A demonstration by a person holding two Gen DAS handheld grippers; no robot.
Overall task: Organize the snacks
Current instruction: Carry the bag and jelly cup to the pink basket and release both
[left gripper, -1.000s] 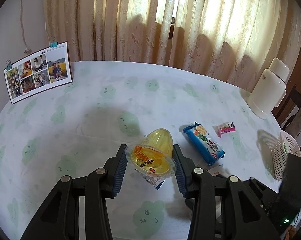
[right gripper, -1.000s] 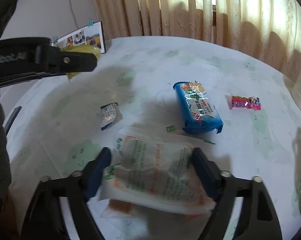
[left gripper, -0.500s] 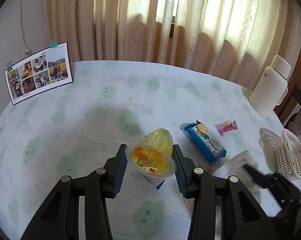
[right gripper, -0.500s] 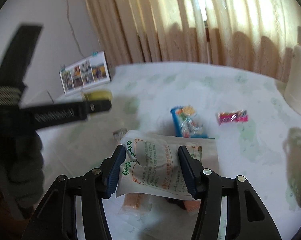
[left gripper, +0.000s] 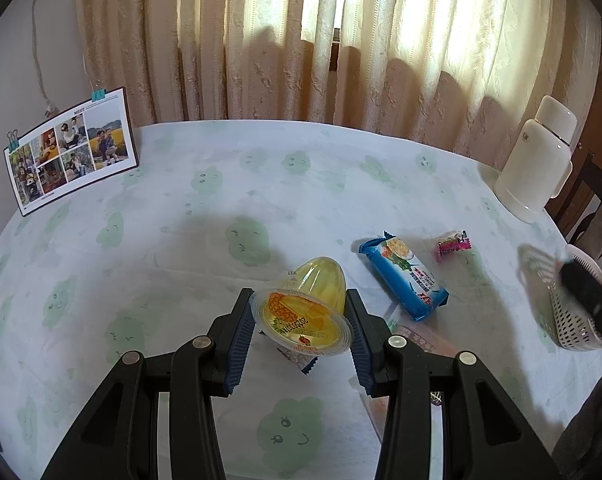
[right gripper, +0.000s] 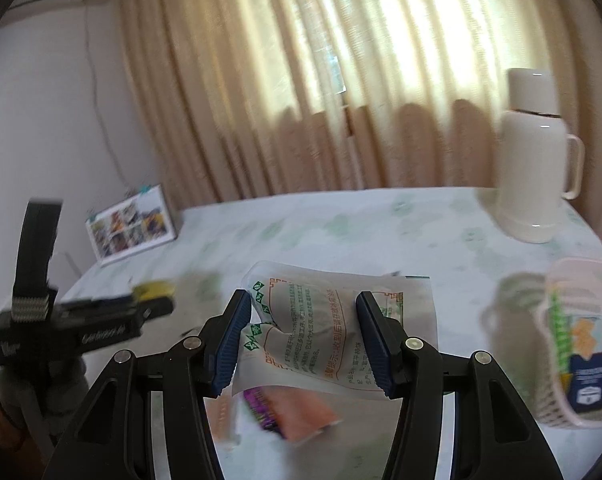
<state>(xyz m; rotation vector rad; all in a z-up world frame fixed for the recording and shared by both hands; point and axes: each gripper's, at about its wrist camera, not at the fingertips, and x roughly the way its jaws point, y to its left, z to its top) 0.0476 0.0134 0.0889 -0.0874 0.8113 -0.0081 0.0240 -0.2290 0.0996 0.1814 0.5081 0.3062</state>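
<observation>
My left gripper (left gripper: pixel 301 316) is shut on a yellow jelly cup (left gripper: pixel 305 304) and holds it above the table. My right gripper (right gripper: pixel 301 332) is shut on a white snack bag (right gripper: pixel 333 328) with green and orange print, lifted off the table. A white perforated basket (right gripper: pixel 581 348) with packets inside stands to the right; it also shows in the left wrist view (left gripper: pixel 573 312). A blue biscuit pack (left gripper: pixel 403 274) and a pink candy (left gripper: pixel 453 245) lie on the table. The left gripper shows at left in the right wrist view (right gripper: pixel 153 300).
A round table with a green-patterned cloth (left gripper: pixel 181 220). A white thermos (left gripper: pixel 537 160) stands at the far right. A photo card (left gripper: pixel 71 152) stands at the far left. An orange packet (right gripper: pixel 301 412) lies under the white bag. A small silver wrapper (left gripper: pixel 301 360) lies under the cup.
My right gripper has lifted the white bag off the table and swung right toward the basket. My left gripper holds still with the jelly cup.
</observation>
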